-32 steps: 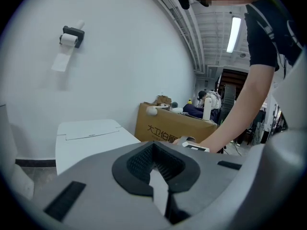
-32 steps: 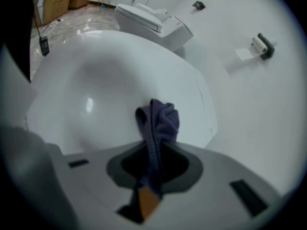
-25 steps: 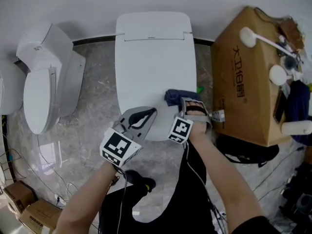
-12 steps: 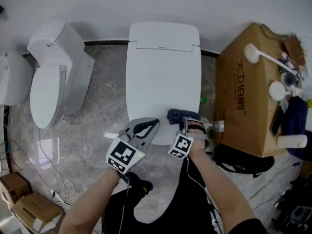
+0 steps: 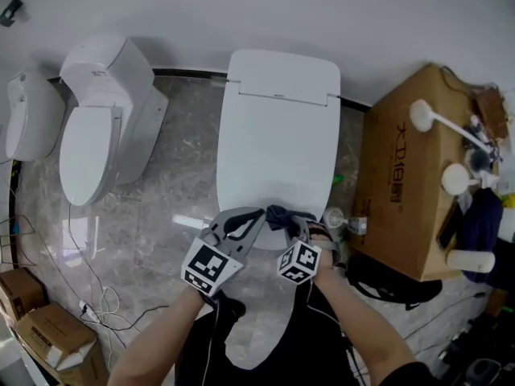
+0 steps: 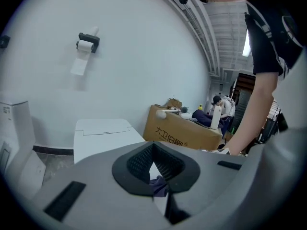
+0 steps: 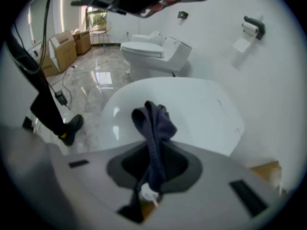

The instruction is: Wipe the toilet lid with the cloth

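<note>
The white toilet lid (image 5: 278,135) is closed and lies in the middle of the head view. A dark blue cloth (image 5: 282,215) sits bunched at the lid's near front edge. My right gripper (image 5: 294,223) is shut on the cloth (image 7: 154,121), which rises in a fold from between the jaws over the lid (image 7: 192,104). My left gripper (image 5: 257,215) hovers just left of the cloth at the lid's front rim, shut with nothing held. In the left gripper view a bit of the cloth (image 6: 158,186) shows beyond the left gripper (image 6: 154,172).
A large cardboard box (image 5: 402,191) carrying brushes and bottles stands right of the toilet. A second toilet (image 5: 92,135) stands to the left. Cables (image 5: 88,288) and small boxes (image 5: 48,336) lie on the marble floor. A paper holder (image 6: 86,41) hangs on the wall.
The right gripper has dragged the cloth from the lid's right middle down to its front edge. The left gripper has stayed beside it. The head camera has shifted back.
</note>
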The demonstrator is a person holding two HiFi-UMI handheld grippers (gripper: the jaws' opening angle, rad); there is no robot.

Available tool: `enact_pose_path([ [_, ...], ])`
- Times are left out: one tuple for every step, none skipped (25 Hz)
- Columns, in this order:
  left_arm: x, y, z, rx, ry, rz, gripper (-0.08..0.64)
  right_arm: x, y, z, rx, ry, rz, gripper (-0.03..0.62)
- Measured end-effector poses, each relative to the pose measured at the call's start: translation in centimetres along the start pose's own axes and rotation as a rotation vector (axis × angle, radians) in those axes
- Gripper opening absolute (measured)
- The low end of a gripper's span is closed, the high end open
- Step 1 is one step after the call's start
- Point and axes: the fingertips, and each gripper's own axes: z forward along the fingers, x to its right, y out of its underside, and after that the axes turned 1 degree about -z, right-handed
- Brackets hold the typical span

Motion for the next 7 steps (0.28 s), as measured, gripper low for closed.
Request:
enact_pose_path([
  [-0.1, -0.3, 0.0, 0.007, -0.011, -0.012, 0.012, 0.1, -0.7, -0.6, 0.025, -0.015, 0.023, 0.078],
  [-0.2, -0.7, -0.1, 0.015, -0.021, -0.024, 0.012, 0.3, -1.3, -1.2, 0.047, -0.027, 0.046, 0.078],
  [-0.2, -1.0, -0.2, 0.021, -0.031, -0.036, 0.012, 0.5, -1.9, -1.9, 0.067, -0.037, 0.069, 0.078],
  [-0.2, -1.3, -0.2, 0.027, -0.039, -0.047, 0.012, 0.9, -2.5, -2.6, 0.087, -0.043, 0.091, 0.078],
  [-0.1, -1.7, -0.3, 0.031, -0.045, -0.056, 0.012, 1.3, -3.1, -3.4, 0.108, -0.048, 0.113, 0.078],
  [0.0, -2.0, -0.4, 0.035, -0.051, -0.064, 0.012, 1.7, -3.6, -4.1, 0.128, -0.053, 0.135, 0.078],
  [0.2, -2.4, -0.5, 0.039, -0.056, -0.072, 0.012, 2.1, -4.2, -4.9, 0.149, -0.057, 0.156, 0.078],
])
